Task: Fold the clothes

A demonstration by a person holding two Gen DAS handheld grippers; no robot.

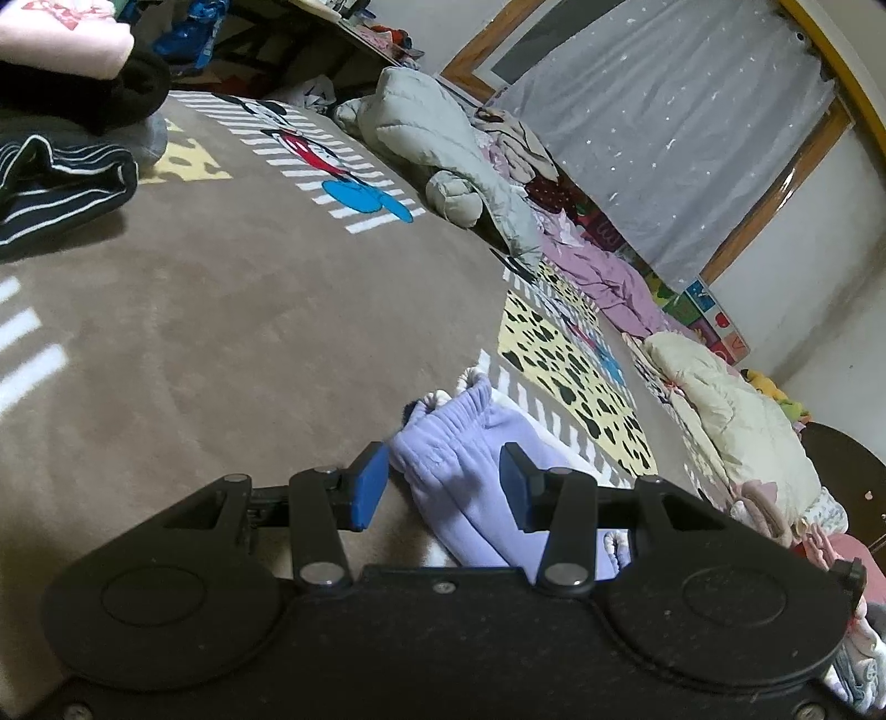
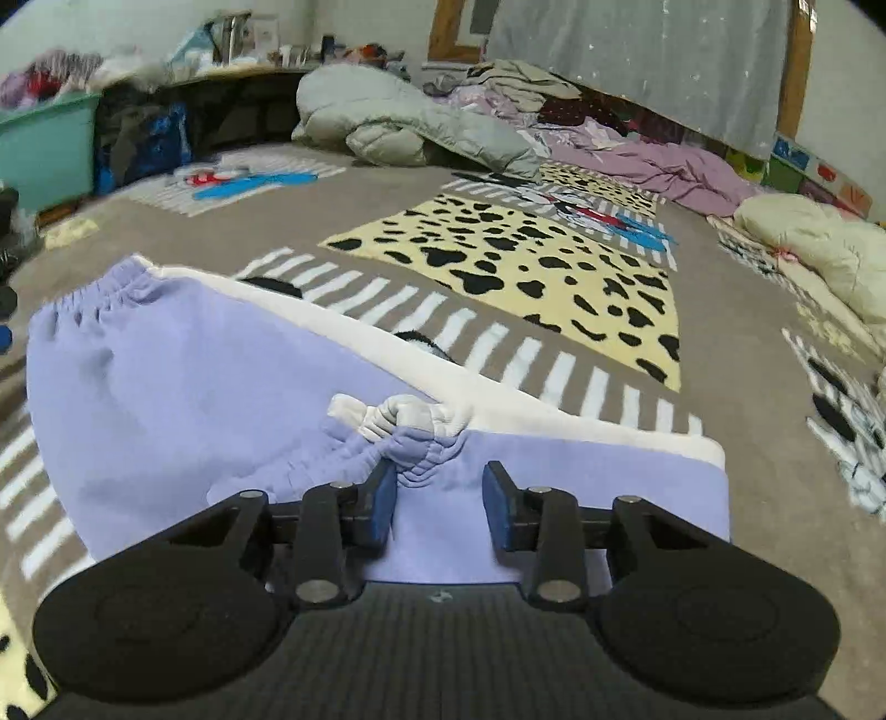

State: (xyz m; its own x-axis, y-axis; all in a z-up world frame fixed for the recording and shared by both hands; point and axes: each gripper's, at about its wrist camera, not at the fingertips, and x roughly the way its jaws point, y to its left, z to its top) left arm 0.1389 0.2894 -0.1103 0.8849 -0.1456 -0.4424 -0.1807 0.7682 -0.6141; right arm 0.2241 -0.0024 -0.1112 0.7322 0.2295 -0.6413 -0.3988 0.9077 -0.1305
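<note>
Lilac sweatpants with a white side panel (image 2: pixel 183 399) lie folded over on the brown patterned carpet (image 2: pixel 387 177). In the right wrist view their gathered cuffs (image 2: pixel 410 432) rest on top, just ahead of my right gripper (image 2: pixel 440 493), which is open with its blue pads either side of the cloth. In the left wrist view the lilac sweatpants (image 1: pixel 465 487) run between the blue pads of my left gripper (image 1: pixel 446 487). That gripper is also open, low over the elastic end, with the fabric lying loose between the fingers.
A grey puffer jacket (image 1: pixel 426 127) and pink bedding (image 1: pixel 603 271) lie along the curtain wall, a cream quilt (image 1: pixel 720 410) to the right. Black striped clothes (image 1: pixel 61 188) and a pink garment (image 1: pixel 61 33) are piled at left. A teal bin (image 2: pixel 50 138) stands far left.
</note>
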